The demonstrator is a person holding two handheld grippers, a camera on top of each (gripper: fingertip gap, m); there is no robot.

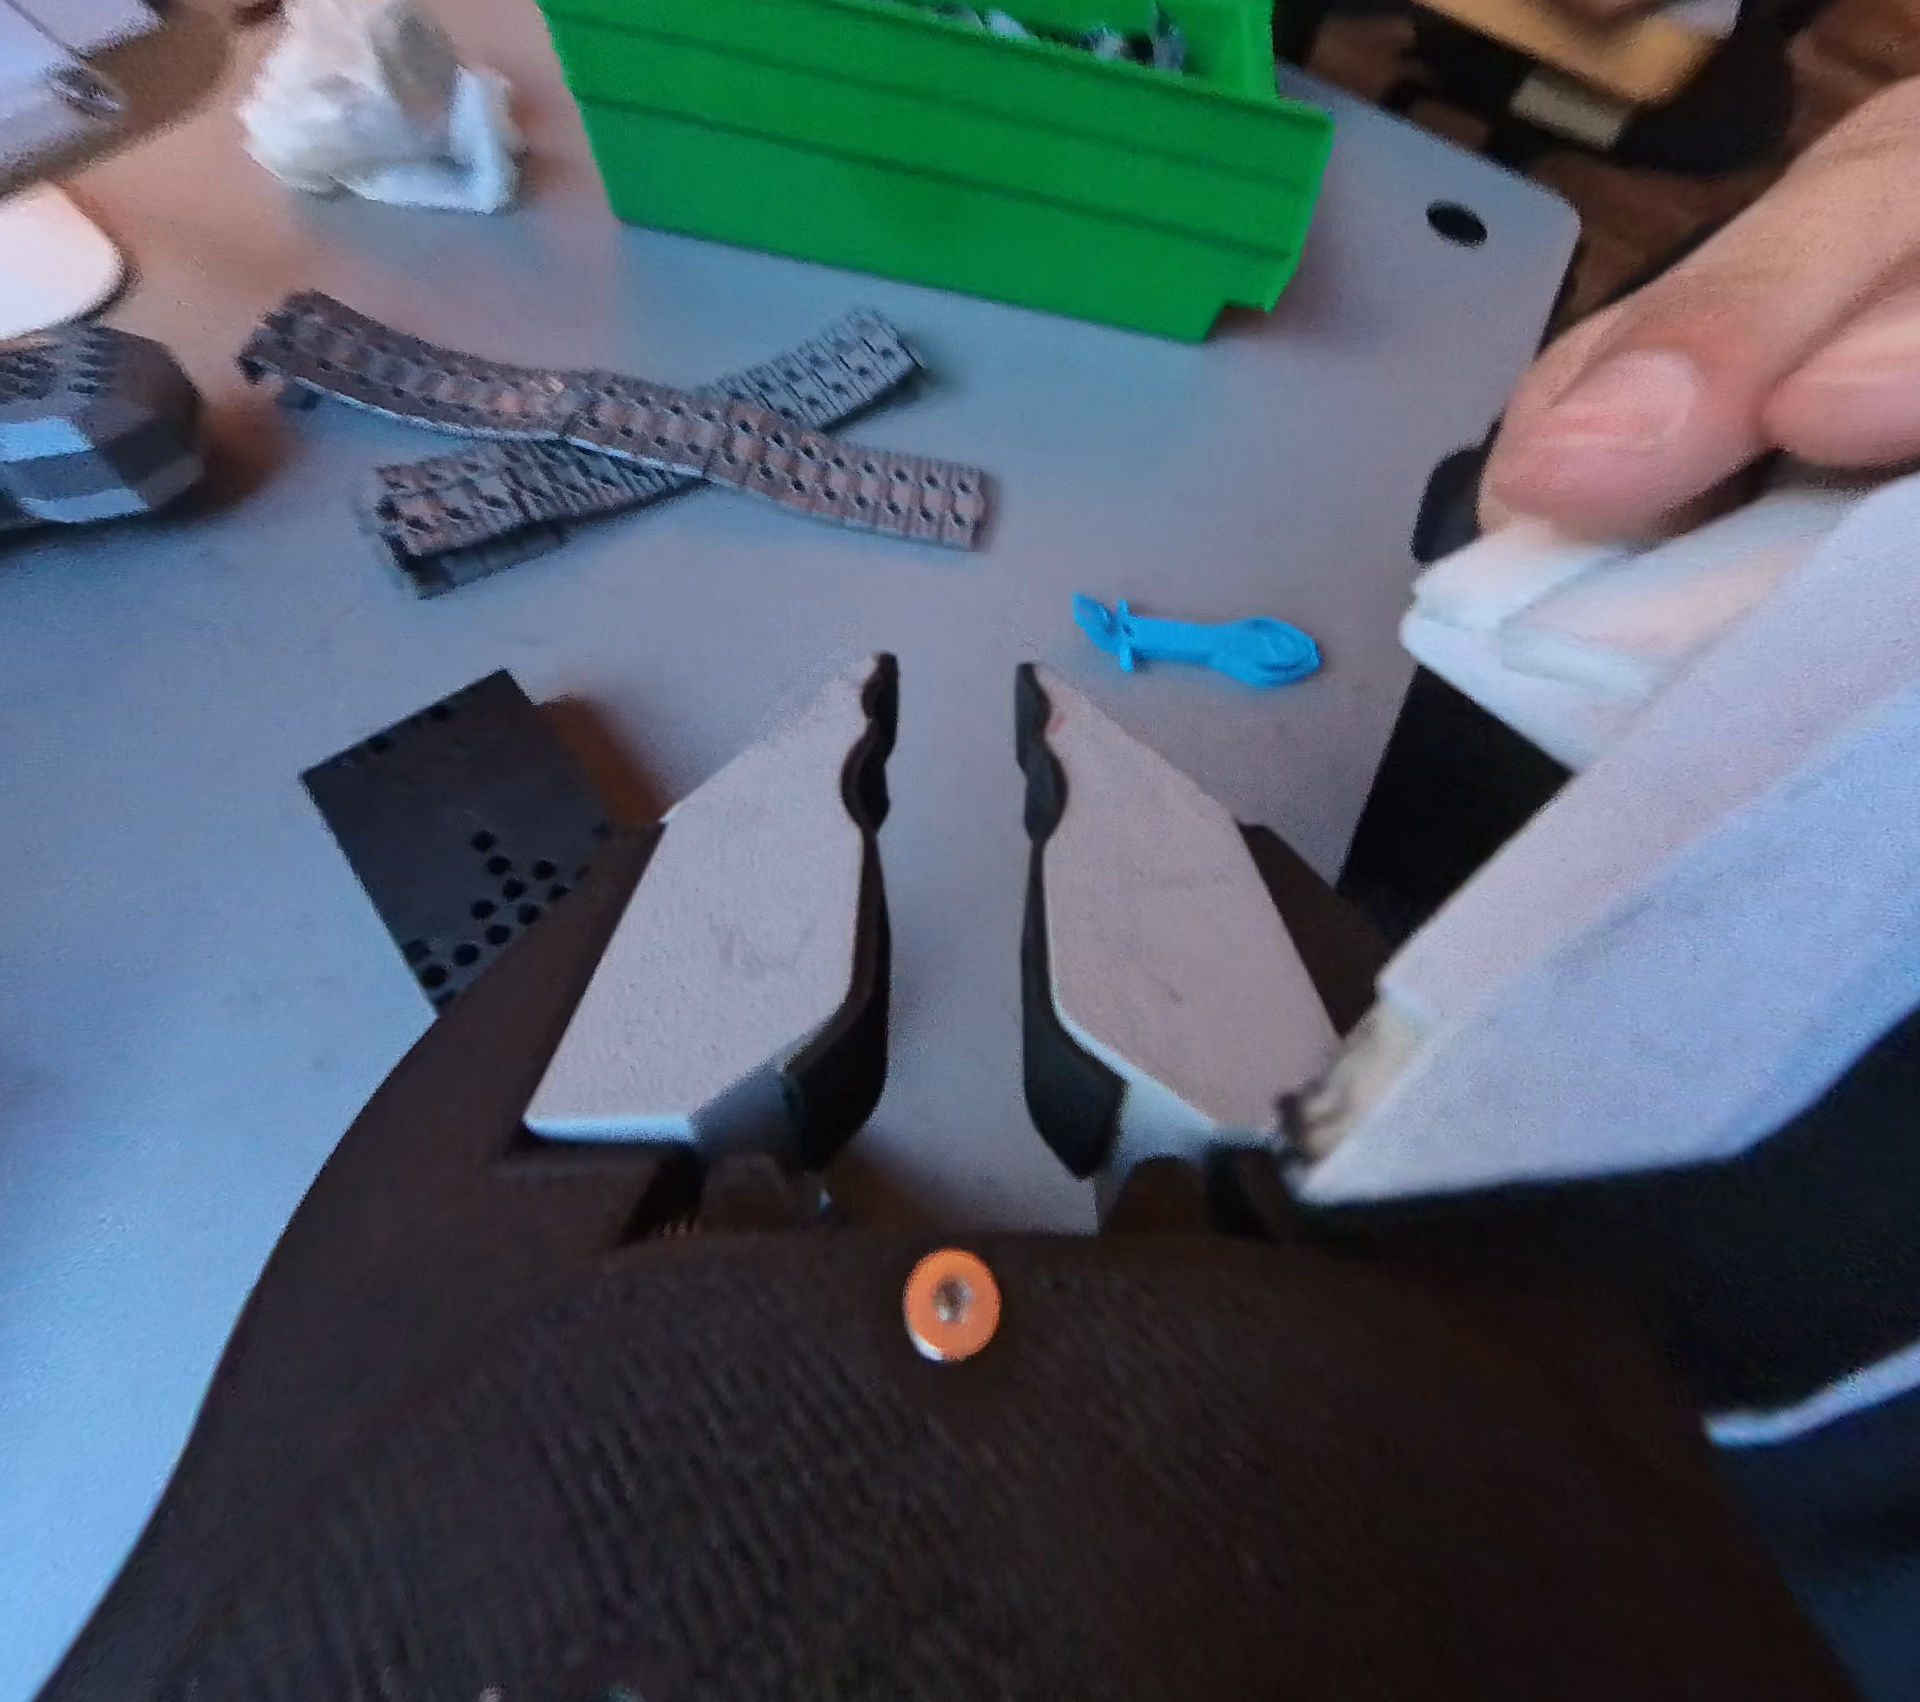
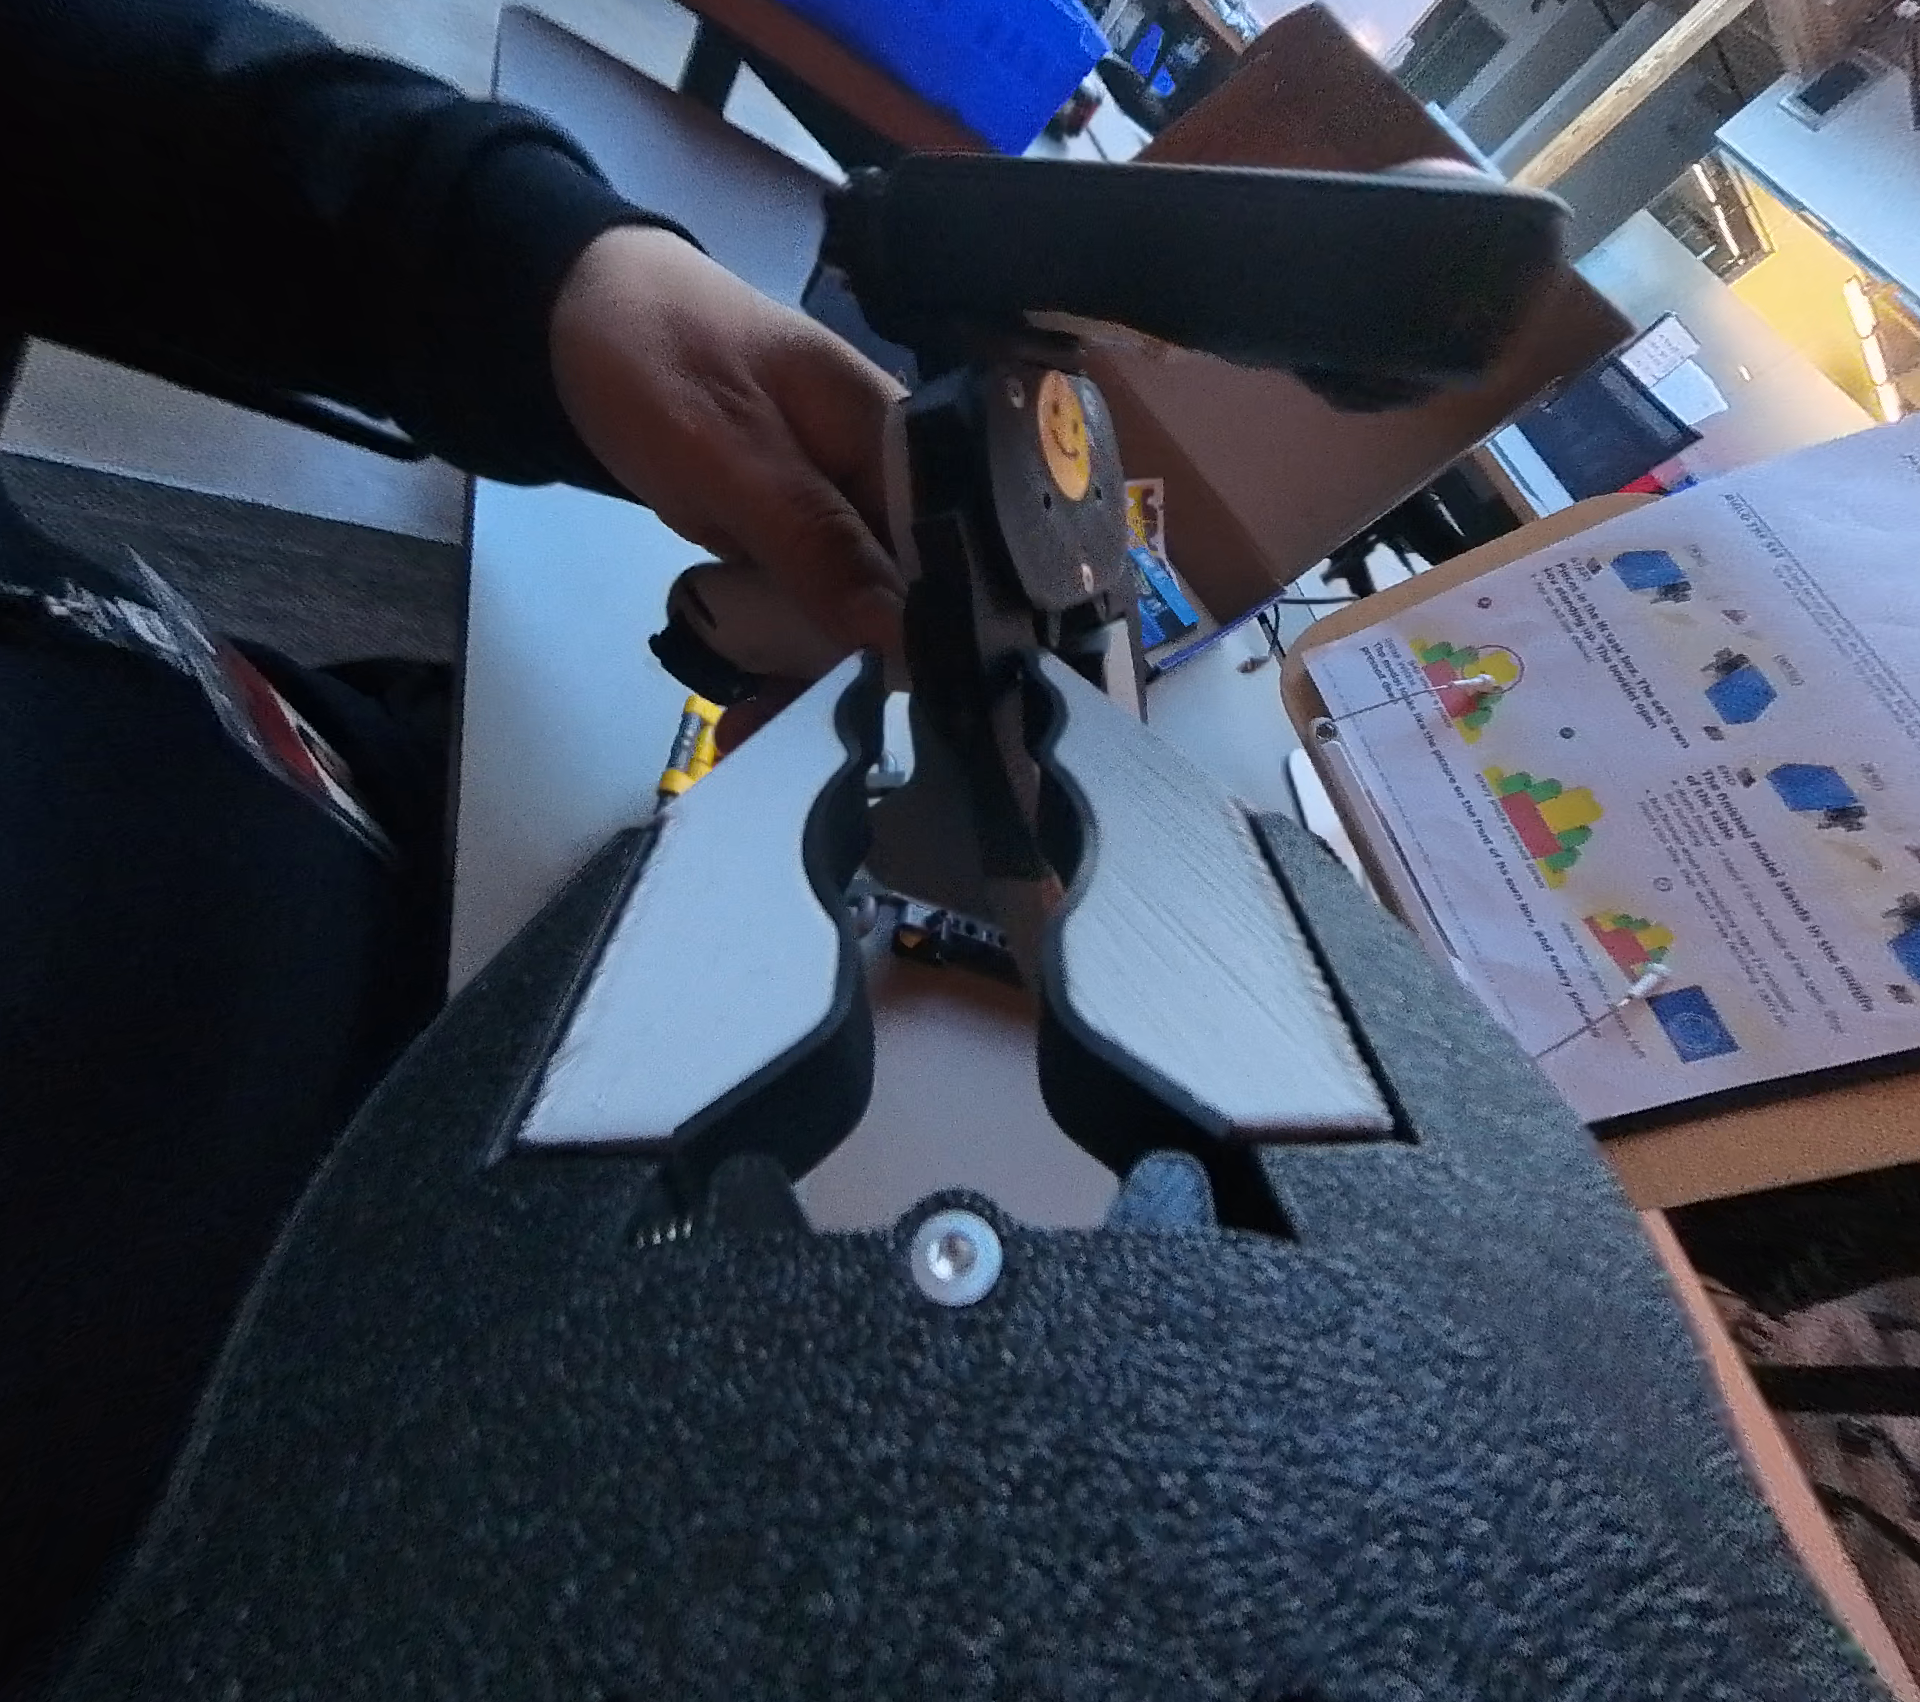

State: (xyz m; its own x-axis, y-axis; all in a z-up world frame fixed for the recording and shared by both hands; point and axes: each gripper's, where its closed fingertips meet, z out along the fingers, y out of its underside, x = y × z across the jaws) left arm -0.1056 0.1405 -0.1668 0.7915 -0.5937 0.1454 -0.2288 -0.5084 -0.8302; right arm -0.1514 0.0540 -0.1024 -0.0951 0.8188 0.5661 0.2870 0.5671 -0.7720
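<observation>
A grey counter (image 1: pixel 1091 426) lies under my work, with a whiteboard and wooden tables in the room beyond. My left hand-held gripper (image 1: pixel 954 676) hangs above the counter with its two grey-faced fingers a narrow way apart and nothing between them. Just ahead and to its right lies a small bright blue plastic tool (image 1: pixel 1195 646), flat on the counter. Farther off, two dark perforated track strips (image 1: pixel 623 431) lie crossed, and behind them stands a green ribbed plastic bin (image 1: pixel 935 125) with small parts inside. A crumpled white cloth (image 1: pixel 384 104) sits left of the bin. A flat black perforated plate (image 1: pixel 457 831) lies by my left finger.

My right hand-held gripper (image 2: pixel 951 686) is narrowly parted too and empty, pointing at the other gripper's black body, which my left hand (image 2: pixel 727 426) grips. A printed instruction sheet with coloured brick pictures (image 2: pixel 1662 769) rests on a wooden board to the right.
</observation>
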